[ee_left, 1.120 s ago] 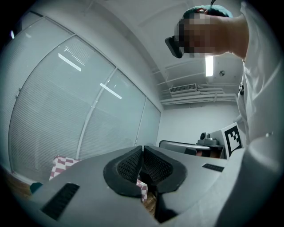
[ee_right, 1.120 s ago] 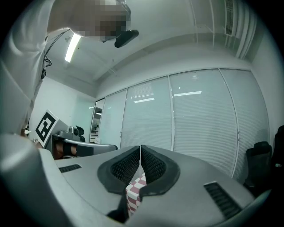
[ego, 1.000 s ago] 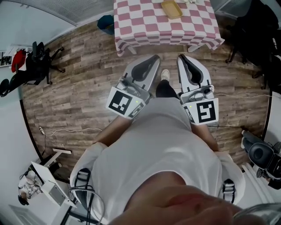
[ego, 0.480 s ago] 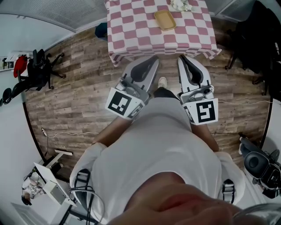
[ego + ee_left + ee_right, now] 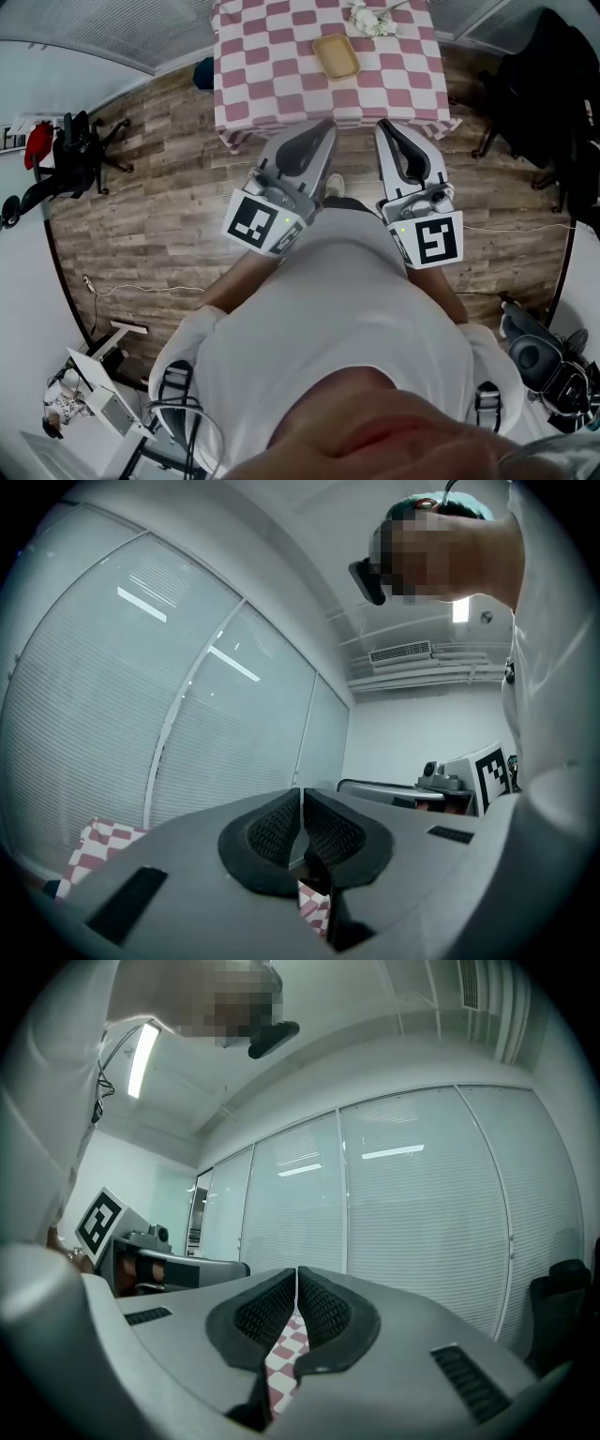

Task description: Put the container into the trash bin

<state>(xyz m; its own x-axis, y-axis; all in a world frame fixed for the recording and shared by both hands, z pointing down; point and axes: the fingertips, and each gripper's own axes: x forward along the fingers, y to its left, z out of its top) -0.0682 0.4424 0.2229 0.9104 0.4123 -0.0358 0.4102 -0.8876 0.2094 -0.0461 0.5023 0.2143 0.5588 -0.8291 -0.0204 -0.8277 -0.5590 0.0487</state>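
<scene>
The step in hand looks like the approach. The container (image 5: 336,56), a shallow tan tray, lies on the checked table (image 5: 272,75) towards its far side, just beside some white flowers (image 5: 373,19) and well apart from both grippers.

The left gripper (image 5: 323,128) and right gripper (image 5: 386,128) are held level at the person's waist. Each has its jaws closed together on nothing, with only a sliver of checked cloth showing below the pads in the gripper views.

To do this well, the person should probably come close to the table edge, open one gripper wide before reaching, and take the tray by its near rim, keeping clear of the flowers.

The bin is uncertain. A blue shape (image 5: 204,72) sits on the floor at the table's left corner, half behind the cloth, and it cannot be told whether that is it. Neither gripper view shows the container, and whether it holds anything is too small to tell.
</scene>
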